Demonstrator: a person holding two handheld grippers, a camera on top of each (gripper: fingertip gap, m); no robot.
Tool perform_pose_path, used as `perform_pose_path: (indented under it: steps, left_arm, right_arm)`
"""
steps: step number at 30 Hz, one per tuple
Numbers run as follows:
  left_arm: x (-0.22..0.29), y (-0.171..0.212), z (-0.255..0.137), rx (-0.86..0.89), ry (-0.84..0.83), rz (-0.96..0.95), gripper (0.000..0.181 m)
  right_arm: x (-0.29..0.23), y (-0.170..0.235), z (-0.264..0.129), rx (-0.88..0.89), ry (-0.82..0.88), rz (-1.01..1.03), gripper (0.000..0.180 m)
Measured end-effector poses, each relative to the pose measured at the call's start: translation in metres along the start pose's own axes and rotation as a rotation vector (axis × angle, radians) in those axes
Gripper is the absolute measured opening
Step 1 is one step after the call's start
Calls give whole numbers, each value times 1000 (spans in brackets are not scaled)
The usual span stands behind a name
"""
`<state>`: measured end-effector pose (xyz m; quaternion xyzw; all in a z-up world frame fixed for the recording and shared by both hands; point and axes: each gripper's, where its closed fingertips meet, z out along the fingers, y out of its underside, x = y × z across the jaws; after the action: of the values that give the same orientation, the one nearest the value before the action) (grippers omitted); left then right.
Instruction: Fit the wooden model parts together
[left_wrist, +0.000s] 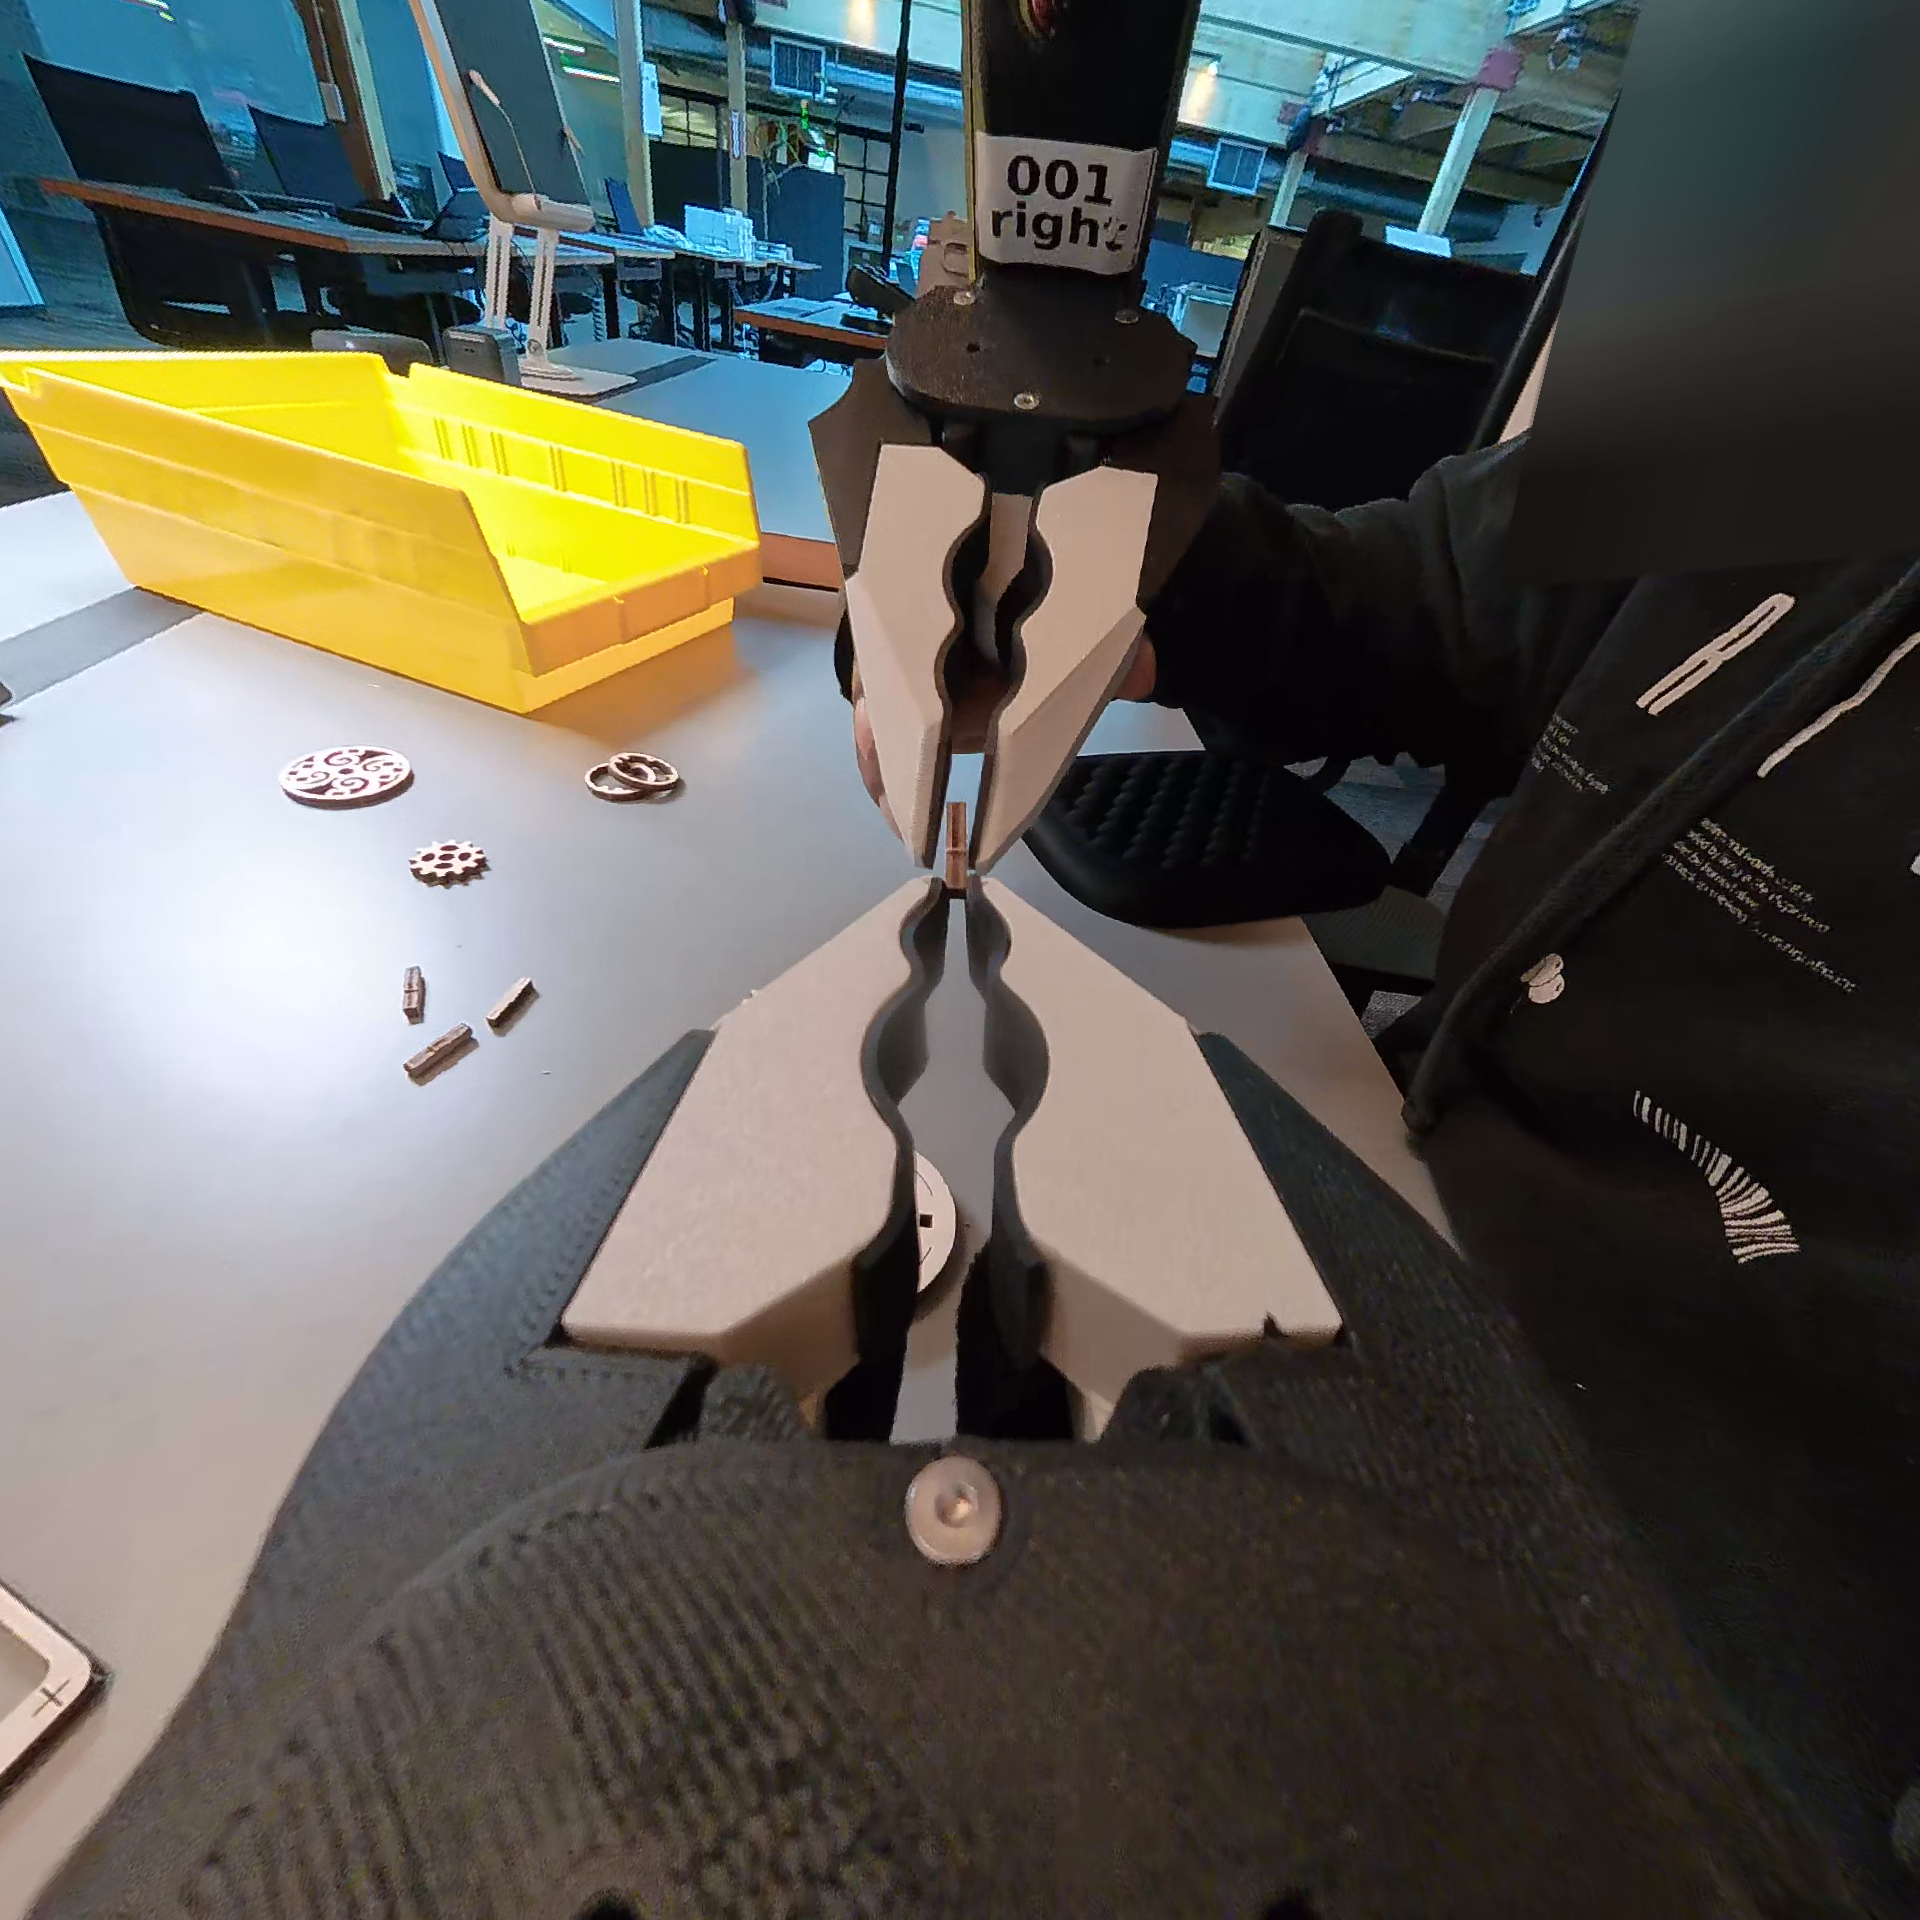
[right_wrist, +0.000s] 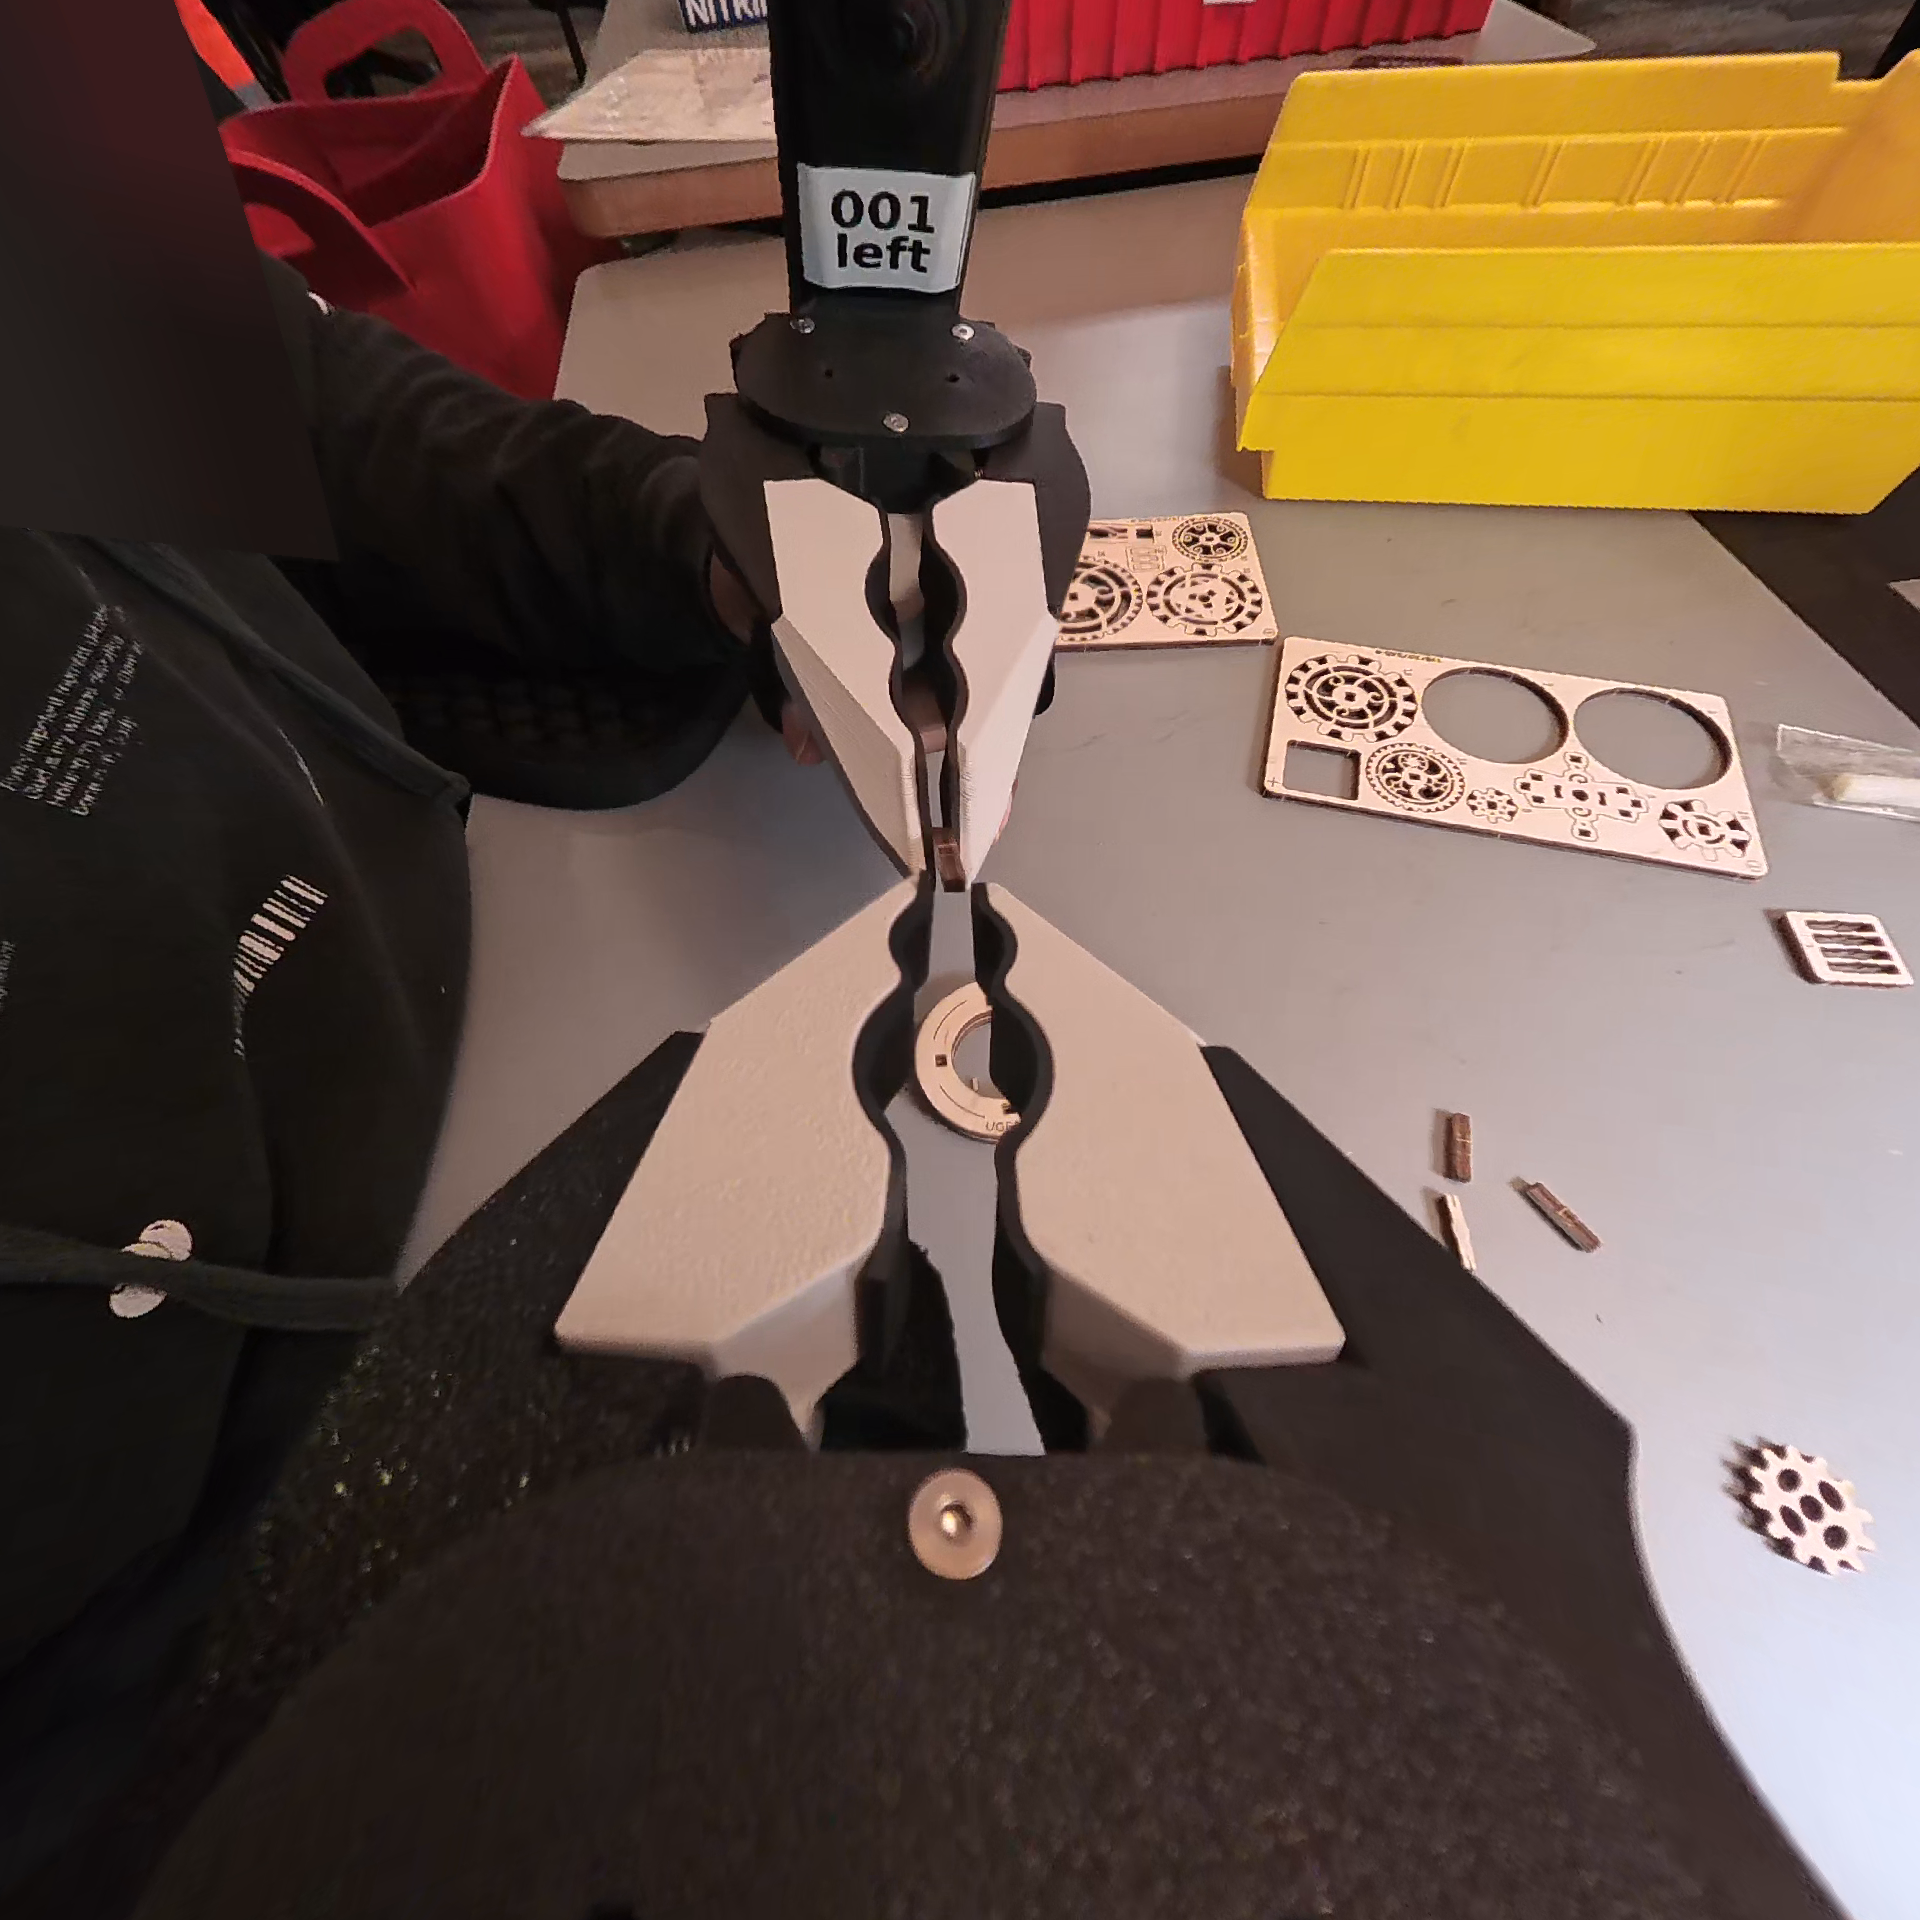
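My two grippers meet tip to tip above the grey table. A small wooden peg stands pinched between them; in the right wrist view the peg sits in the left gripper's tips. My left gripper is closed narrowly on one end of it. My right gripper comes from the far side and is closed on the other end. In the right wrist view the right gripper faces the left gripper. A wooden ring disc lies on the table below them.
On the table lie a small gear, a patterned disc, two rings and three loose pegs. A yellow bin stands at the back. Two punched wooden sheets lie in front of it. A person in a dark hoodie sits beside the table. Only a small space, under 4 cm, lies between the two pairs of fingers.
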<state>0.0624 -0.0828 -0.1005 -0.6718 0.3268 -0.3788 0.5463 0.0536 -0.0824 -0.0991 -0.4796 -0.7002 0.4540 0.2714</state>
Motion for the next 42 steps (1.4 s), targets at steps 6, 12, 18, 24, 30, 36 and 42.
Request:
perform_pose_path:
  steps: [6, 12, 18, 24, 30, 36, 42]
  left_arm:
    - [0, 0, -1, 0, 5, -2, 2]
    - [-2, 2, -1, -4, 5, -7, 2]
    - [-2, 3, -1, -10, 7, -11, 2]
    - [-7, 8, -2, -40, -13, -17, 22]
    - [-42, 52, -15, -283, -159, 17, 73]
    - [-39, 86, -18, -501, -64, -35, 79]
    - [-39, 105, -14, -646, 19, 69, 78]
  right_arm:
    - [0, 2, 2, -21, -1, -8, 4]
    - [1, -1, 2, -10, -6, -10, 7]
    - [1, -1, 3, -8, -15, -10, 2]
    - [3, 4, 2, -43, -9, -9, 1]
    - [19, 23, -13, -153, 50, -11, 1]
    - [21, 38, -18, -202, 45, -2, 2]
    - [17, 43, -16, -221, 12, -2, 1]
